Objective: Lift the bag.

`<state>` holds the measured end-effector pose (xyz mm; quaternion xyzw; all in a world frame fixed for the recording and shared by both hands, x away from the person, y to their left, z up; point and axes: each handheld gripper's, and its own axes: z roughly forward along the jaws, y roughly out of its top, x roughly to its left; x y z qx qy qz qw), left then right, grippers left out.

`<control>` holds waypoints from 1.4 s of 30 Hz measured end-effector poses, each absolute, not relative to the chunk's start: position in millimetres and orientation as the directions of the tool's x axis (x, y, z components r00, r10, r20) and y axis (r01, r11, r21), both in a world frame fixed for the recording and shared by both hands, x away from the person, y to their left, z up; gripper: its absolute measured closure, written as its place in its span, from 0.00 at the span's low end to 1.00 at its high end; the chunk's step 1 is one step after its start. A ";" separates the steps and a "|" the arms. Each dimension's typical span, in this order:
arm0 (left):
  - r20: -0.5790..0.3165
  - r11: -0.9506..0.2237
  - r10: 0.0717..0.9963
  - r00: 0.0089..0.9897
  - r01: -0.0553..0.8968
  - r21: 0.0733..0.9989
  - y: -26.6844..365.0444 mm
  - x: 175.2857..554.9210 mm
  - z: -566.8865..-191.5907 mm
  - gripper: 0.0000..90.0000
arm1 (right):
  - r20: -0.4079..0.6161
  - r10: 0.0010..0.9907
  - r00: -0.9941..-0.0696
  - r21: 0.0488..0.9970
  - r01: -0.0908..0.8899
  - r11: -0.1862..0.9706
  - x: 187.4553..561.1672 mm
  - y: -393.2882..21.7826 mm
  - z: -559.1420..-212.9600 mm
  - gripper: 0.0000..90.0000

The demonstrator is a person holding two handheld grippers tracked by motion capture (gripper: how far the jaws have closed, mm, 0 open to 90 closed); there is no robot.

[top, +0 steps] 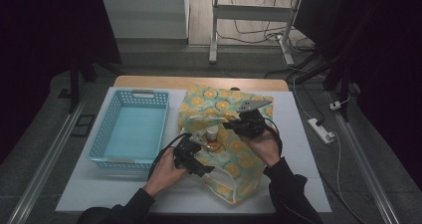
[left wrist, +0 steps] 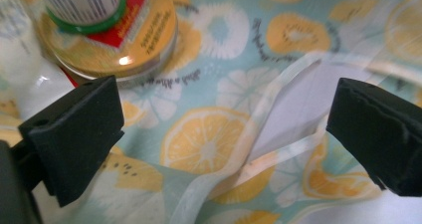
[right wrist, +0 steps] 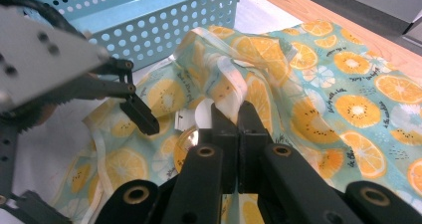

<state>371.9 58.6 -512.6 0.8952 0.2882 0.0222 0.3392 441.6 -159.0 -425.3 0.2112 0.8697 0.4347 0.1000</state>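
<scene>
A see-through bag [top: 234, 157] printed with orange and lemon slices lies on the white table top. Inside it stands a jar with a gold lid [left wrist: 127, 40], and a small bottle with a green ring [left wrist: 84, 2] rests on that lid. My left gripper [left wrist: 229, 119] is open just over the bag's cloth, and a pale strap crosses between its jaws without touching them. In the high view it [top: 195, 143] sits just in front of the jar [top: 213, 143]. My right gripper [right wrist: 238, 115] is shut on a fold of the bag's upper edge [right wrist: 231, 82], behind the jar [top: 229, 126].
A light blue perforated basket [top: 142, 93] stands to the left of the bag, its wall [right wrist: 164, 20] close behind the left gripper's finger [right wrist: 140, 115]. The wooden table edge [top: 199, 80] runs along the back. A power strip [top: 321, 129] lies on the floor to the right.
</scene>
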 end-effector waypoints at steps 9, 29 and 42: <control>-0.147 -0.638 0.510 0.848 0.487 0.597 53.3 375.4 -530.8 0.04 | 0.010 0.451 -0.892 0.797 0.280 0.536 441.5 -158.1 -426.2 0.99; -0.078 -0.662 0.518 0.852 0.457 0.595 58.2 375.2 -527.0 0.76 | 0.012 0.453 -0.891 0.797 0.282 0.534 442.3 -158.8 -426.1 0.99; -0.161 -0.605 0.579 0.800 0.553 0.572 53.4 375.2 -523.9 0.99 | 0.017 0.459 -0.888 0.798 0.288 0.529 444.1 -161.2 -425.6 0.99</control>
